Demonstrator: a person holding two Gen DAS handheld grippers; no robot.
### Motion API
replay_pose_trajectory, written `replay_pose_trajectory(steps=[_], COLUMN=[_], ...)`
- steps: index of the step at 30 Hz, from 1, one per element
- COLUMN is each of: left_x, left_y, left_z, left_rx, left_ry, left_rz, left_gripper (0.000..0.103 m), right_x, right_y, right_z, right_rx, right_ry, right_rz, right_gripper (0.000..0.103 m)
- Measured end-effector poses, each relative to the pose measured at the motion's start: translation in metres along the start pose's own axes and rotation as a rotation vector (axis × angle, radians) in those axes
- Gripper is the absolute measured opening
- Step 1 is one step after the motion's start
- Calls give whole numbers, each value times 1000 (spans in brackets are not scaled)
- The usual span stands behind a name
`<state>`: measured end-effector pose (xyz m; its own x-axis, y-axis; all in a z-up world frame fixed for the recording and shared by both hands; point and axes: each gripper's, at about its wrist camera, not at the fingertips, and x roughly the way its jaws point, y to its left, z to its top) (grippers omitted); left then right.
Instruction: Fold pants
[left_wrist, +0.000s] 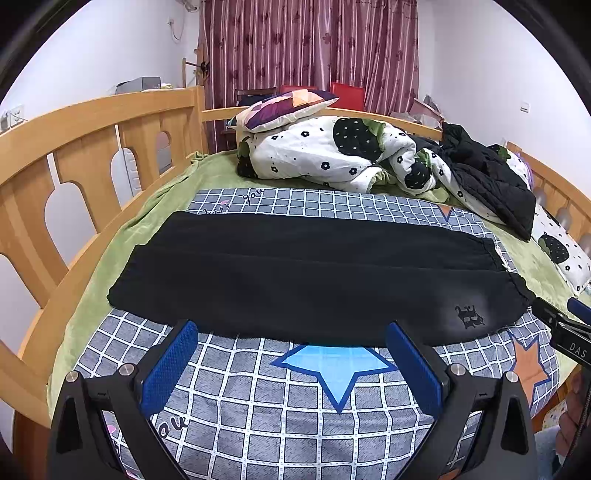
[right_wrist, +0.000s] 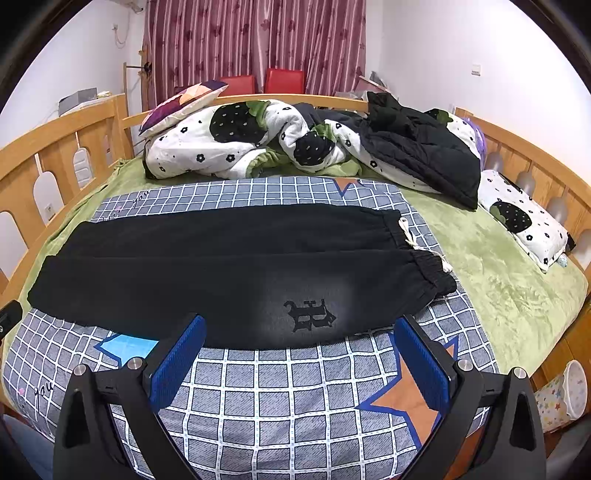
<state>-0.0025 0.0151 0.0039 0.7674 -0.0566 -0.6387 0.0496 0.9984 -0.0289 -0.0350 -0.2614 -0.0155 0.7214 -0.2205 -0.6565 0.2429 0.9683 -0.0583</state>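
Black pants (left_wrist: 306, 273) (right_wrist: 229, 269) lie flat across a grey checked quilt (left_wrist: 280, 406) (right_wrist: 288, 391), legs side by side, cuffs to the left, elastic waistband with a white drawstring (right_wrist: 408, 234) to the right. A dark emblem (right_wrist: 309, 314) (left_wrist: 469, 315) marks the near leg by the waist. My left gripper (left_wrist: 291, 334) hovers open just before the near edge of the pants, blue pads wide apart, nothing between them. My right gripper (right_wrist: 300, 326) is open too, over the near edge around the emblem. Part of the right gripper (left_wrist: 565, 325) shows at the left wrist view's right edge.
The wooden bed rail (left_wrist: 92, 122) (right_wrist: 532, 155) runs around the green sheet (right_wrist: 491, 273). A rumpled strawberry duvet (left_wrist: 332, 151), a patchwork pillow (left_wrist: 284, 109) and a black jacket (right_wrist: 417, 147) are piled at the far end. A starred bin (right_wrist: 561, 395) stands off the bed's right side.
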Motion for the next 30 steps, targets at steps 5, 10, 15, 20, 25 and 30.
replay_pose_trajectory(steps=[5, 10, 15, 20, 25, 30], left_x=[0, 0, 0, 0, 0, 0], left_y=[0, -1, -2, -3, -3, -3], left_z=[0, -1, -1, 0, -1, -1], left_rx=[0, -1, 7, 11, 10, 11], left_ry=[-1, 0, -6, -4, -5, -4], left_rz=[-1, -2, -5, -6, -6, -5], left_gripper=[103, 103, 103, 103, 103, 103], right_x=[-1, -1, 0, -1, -1, -3], right_y=[0, 0, 0, 0, 0, -1], right_z=[0, 0, 0, 0, 0, 1], right_rx=[1, 1, 0, -1, -4, -3], right_ry=[-1, -1, -1, -4, -3, -3], right_rz=[0, 0, 0, -1, -6, -8], right_gripper=[100, 100, 100, 100, 100, 100])
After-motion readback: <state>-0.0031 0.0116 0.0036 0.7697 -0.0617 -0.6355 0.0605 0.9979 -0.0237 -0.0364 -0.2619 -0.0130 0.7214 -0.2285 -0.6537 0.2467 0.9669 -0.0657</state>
